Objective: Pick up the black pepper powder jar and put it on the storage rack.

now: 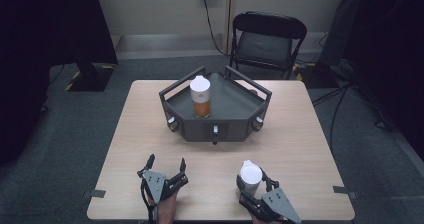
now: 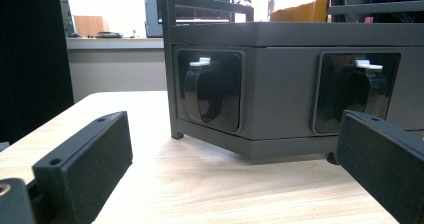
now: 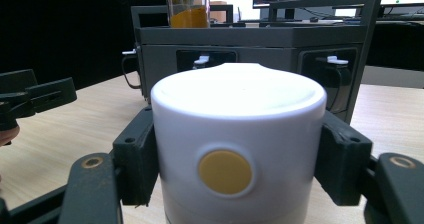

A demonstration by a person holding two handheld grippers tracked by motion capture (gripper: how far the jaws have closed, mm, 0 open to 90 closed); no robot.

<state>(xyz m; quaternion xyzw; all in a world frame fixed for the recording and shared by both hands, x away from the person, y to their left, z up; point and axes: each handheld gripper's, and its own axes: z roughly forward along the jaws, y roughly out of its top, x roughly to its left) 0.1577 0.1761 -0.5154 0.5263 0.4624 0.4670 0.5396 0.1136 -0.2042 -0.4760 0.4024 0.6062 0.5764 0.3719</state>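
Observation:
A white-capped bottle (image 1: 250,177) stands on the table near the front right, and my right gripper (image 1: 254,185) is shut on it. In the right gripper view its white cap (image 3: 237,134) with a yellow dot sits pressed between both pads. A second bottle (image 1: 201,97) with a white cap and orange contents stands upright in the dark grey tray (image 1: 235,104) at the table's middle back. My left gripper (image 1: 166,165) rests at the front left, jaws open and nothing between them, facing the tray's front wall (image 2: 280,99).
The tray has raised rail handles and black knobs (image 2: 210,91) set into recesses in its front walls. A folding chair (image 1: 265,39) stands behind the wooden table (image 1: 300,134). Tape marks (image 1: 96,193) sit at the table's front corners.

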